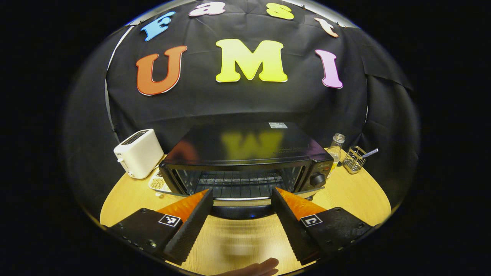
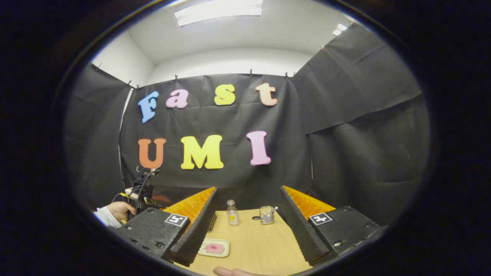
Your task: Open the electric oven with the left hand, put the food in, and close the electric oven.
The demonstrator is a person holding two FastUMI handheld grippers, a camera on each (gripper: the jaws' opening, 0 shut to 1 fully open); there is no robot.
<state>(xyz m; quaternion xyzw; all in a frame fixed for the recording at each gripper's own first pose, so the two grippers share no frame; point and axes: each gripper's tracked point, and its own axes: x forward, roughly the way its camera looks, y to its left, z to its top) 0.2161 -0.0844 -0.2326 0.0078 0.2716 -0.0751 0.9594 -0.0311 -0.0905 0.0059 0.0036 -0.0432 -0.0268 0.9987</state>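
Left gripper view: your left gripper [image 1: 241, 199] is hovering with its fingers spread wide and nothing between them, facing the electric oven [image 1: 245, 161] at the middle of the wooden table [image 1: 345, 195]. You are looking at a black box with a glossy top; its door [image 1: 239, 209] is hanging down at the front, blurred, so the wire rack [image 1: 238, 183] inside is lying exposed. A knob [image 1: 317, 179] is sitting on the oven's right panel. A white toaster [image 1: 139, 153] is standing just left of the oven, and a small dish [image 1: 158, 183] of pale bits is resting between them, partly cut off by the oven's corner. A clear bottle [image 1: 336, 150] and a wire holder [image 1: 353, 159] are standing to the oven's right. A fingertip [image 1: 261, 267] is showing at the lower edge.

Right gripper view: your right gripper [image 2: 247, 218] is also gaping, empty, and pointing at the table's far side. Between its fingers you are seeing the bottle [image 2: 231, 213] and the holder [image 2: 266, 215]. The food [image 2: 215, 248], a pinkish round on a pale tray [image 2: 224, 242], is lying on the table near the left finger, which is covering part of the tray. At far left, your other hand [image 2: 119, 211] is grasping a dark device; its fingers are hidden.
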